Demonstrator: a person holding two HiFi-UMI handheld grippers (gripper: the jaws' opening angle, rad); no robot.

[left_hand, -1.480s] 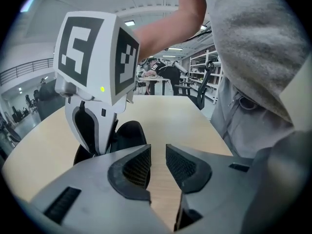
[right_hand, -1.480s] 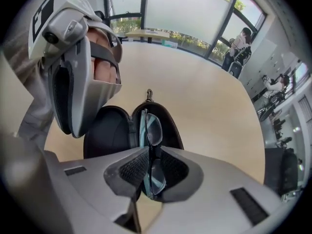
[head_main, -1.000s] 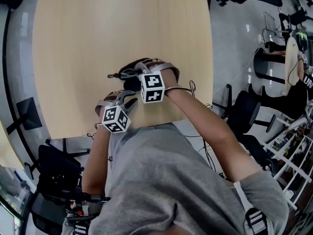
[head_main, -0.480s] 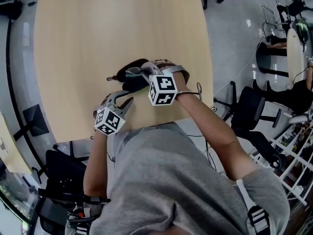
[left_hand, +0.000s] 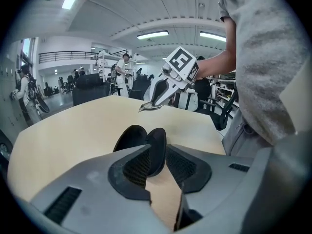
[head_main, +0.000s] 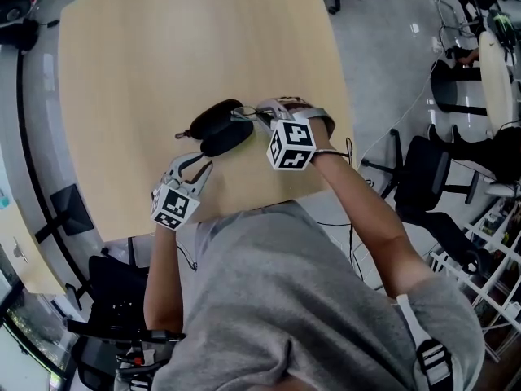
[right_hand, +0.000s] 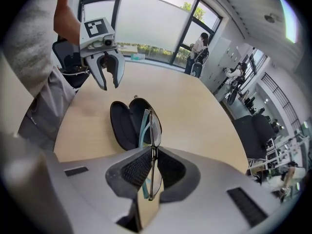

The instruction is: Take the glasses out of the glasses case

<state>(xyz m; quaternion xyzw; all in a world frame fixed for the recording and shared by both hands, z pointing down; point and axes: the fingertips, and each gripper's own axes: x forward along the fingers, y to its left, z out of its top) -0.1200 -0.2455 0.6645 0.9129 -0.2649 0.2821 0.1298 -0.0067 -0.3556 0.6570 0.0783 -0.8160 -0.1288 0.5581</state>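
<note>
The black glasses case (head_main: 218, 127) lies open on the wooden table (head_main: 163, 55), both halves spread. My right gripper (head_main: 262, 114) hangs just right of it, shut on the glasses (head_main: 244, 113). In the right gripper view the thin frame with teal arms (right_hand: 154, 126) stands on edge between the pads (right_hand: 138, 168), above the case (right_hand: 124, 123). My left gripper (head_main: 199, 168) is near the table's front edge, apart from the case, with its jaws open and nothing between them. In the left gripper view the case (left_hand: 134, 138) lies beyond the jaws, with the right gripper (left_hand: 160, 95) and glasses (left_hand: 148, 107) further off.
The table's near edge (head_main: 244, 206) runs just behind both grippers, by the person's grey shirt (head_main: 285, 300). Black office chairs (head_main: 415, 177) stand on the floor at the right. People stand far off in the room (left_hand: 126, 67).
My right gripper has lifted and moved right with the glasses, off the case. My left gripper has drawn back from the case toward the near edge and rolled.
</note>
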